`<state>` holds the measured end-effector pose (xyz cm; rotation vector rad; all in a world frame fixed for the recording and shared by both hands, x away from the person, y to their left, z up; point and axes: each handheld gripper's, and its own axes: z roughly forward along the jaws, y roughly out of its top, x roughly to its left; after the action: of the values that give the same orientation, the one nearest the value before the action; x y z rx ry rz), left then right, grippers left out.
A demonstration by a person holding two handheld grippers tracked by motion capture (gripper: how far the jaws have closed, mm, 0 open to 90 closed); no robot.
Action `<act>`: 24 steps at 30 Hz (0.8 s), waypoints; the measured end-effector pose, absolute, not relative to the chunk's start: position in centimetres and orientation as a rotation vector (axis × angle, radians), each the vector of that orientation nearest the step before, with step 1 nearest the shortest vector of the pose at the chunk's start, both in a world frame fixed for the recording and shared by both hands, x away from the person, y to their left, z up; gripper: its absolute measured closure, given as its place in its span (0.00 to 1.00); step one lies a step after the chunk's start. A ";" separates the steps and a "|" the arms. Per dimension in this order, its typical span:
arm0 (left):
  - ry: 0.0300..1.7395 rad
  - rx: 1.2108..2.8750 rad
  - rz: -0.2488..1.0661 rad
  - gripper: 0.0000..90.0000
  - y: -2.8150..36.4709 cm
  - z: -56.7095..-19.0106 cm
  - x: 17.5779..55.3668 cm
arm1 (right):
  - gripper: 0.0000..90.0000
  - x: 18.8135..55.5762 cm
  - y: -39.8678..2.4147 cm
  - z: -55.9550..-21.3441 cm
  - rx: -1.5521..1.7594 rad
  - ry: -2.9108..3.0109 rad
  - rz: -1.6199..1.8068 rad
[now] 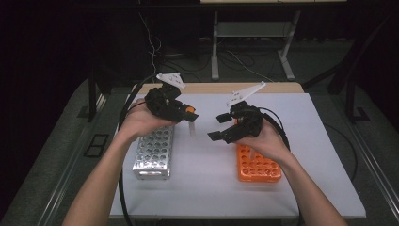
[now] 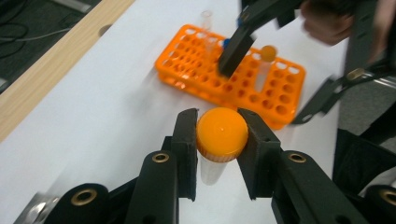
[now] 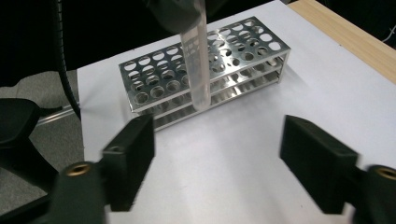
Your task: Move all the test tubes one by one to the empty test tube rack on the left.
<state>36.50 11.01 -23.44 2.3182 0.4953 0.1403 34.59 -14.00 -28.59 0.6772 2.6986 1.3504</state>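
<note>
the white table (image 1: 211,188) carries a metal rack (image 1: 154,151) and an orange rack (image 1: 258,165). above them the left gripper (image 1: 190,114) clamps a capped tube (image 2: 221,140); the right gripper (image 1: 219,127) gapes empty. beyond lie a wooden edge (image 1: 221,88), cables and dark floor.

Tube (image 3: 198,60) top cut off by the right gripper view's edge — right gripper (image 2: 236,49) blurred in left gripper view.

shiny metal rack (image 3: 205,74), glossy orange plastic rack (image 2: 233,74)
</note>
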 end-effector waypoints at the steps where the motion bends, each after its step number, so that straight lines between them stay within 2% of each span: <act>1: 0.507 2.314 0.145 0.76 11.3 -23.5 36.7 | 0.17 34.6 -14.2 -28.6 0.683 2.699 1.350; 3: 0.533 2.303 0.151 0.76 11.7 -23.5 37.0 | 0.11 34.5 -15.1 -28.6 0.713 2.690 1.376; 4: 0.548 2.297 0.153 0.76 12.0 -23.5 37.2 | 0.11 34.5 -15.1 -28.6 0.713 2.690 1.376; 6: 0.572 2.294 0.167 0.76 12.5 -23.6 37.6 | 0.00 34.6 -15.8 -28.7 0.743 2.673 1.382; 24: 0.729 2.292 0.231 0.76 15.2 -24.2 42.1 | 0.00 33.2 -20.4 -29.1 0.857 2.617 1.391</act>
<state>42.09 15.17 -24.20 2.2920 0.7294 0.2314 33.25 -20.39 -29.12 0.8566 2.6168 1.3915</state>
